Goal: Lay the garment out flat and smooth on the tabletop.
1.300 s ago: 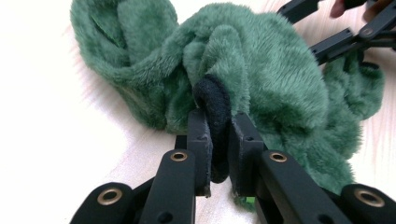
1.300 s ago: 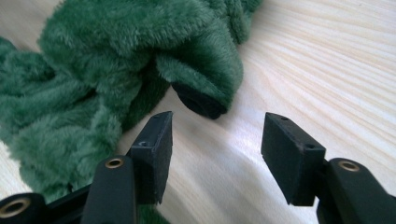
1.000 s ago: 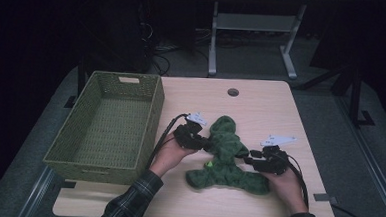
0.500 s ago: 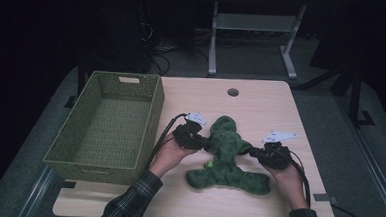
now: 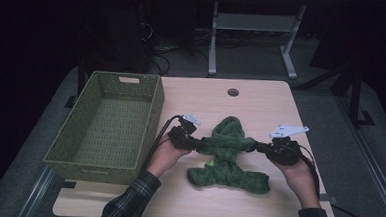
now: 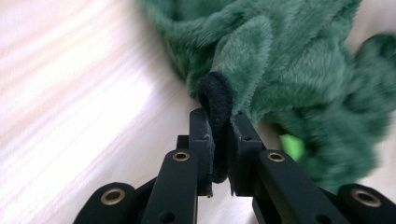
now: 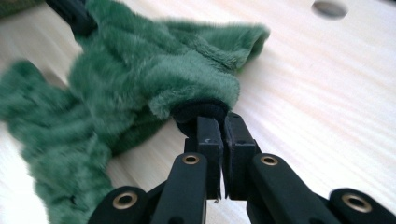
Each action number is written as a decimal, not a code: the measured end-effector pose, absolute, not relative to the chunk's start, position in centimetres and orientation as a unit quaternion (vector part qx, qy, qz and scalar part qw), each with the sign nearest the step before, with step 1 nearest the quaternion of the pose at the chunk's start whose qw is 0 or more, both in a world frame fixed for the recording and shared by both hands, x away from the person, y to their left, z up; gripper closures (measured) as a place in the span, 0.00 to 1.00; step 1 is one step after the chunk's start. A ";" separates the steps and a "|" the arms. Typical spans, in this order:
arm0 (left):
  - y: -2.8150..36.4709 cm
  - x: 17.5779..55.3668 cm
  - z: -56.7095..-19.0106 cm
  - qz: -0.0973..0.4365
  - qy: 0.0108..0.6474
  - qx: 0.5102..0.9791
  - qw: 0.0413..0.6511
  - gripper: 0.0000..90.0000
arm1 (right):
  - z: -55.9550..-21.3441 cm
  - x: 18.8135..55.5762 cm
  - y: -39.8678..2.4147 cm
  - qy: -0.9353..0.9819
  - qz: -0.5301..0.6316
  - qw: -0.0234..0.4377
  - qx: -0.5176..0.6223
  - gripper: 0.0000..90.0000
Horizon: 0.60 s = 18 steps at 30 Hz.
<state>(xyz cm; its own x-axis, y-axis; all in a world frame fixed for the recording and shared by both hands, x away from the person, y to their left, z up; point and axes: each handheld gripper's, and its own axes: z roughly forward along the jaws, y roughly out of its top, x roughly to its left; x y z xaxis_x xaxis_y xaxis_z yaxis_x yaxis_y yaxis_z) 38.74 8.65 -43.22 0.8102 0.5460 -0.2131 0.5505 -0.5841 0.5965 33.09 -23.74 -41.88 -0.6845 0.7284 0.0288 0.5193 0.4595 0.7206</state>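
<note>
Both grippers are clamping black cuffs of the green garment (image 5: 227, 155): the left gripper (image 5: 195, 144) on its left sleeve end, the right gripper (image 5: 263, 148), jaws just closed, on the other. With the garment lying just right of the basket (image 5: 106, 125), I judge grasping done; lifting evenly comes next.

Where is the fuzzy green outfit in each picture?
High view: the green fleece garment lies at the middle of the table, right of the wicker basket, stretched between both grippers.
Left gripper view: it covers the upper right, its black cuff pinched in the jaws.
Right gripper view: it spreads over the upper left, its other black cuff pinched.
Shared landmark: the pale wooden tabletop under it.
</note>
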 end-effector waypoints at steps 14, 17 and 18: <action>8.6 38.7 -43.9 -0.002 0.315 0.895 0.317 0.68 | -44.1 34.2 -23.2 0.854 0.343 0.112 0.375 0.84; 8.6 38.5 -42.7 0.001 0.305 0.892 0.333 0.59 | -43.3 33.8 -23.4 0.851 0.347 0.122 0.374 0.78; 8.6 38.4 -42.1 0.003 0.303 0.890 0.341 0.59 | -42.9 33.7 -23.7 0.848 0.353 0.128 0.373 0.76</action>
<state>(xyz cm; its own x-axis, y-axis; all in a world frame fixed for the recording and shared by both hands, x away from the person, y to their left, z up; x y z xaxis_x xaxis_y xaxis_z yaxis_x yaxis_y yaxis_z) 38.40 8.64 -42.13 0.8167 0.5407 -0.2016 0.5368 -0.5837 0.6091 33.67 -23.66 -42.90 -0.6881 0.7241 0.0461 0.5426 0.4713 0.6953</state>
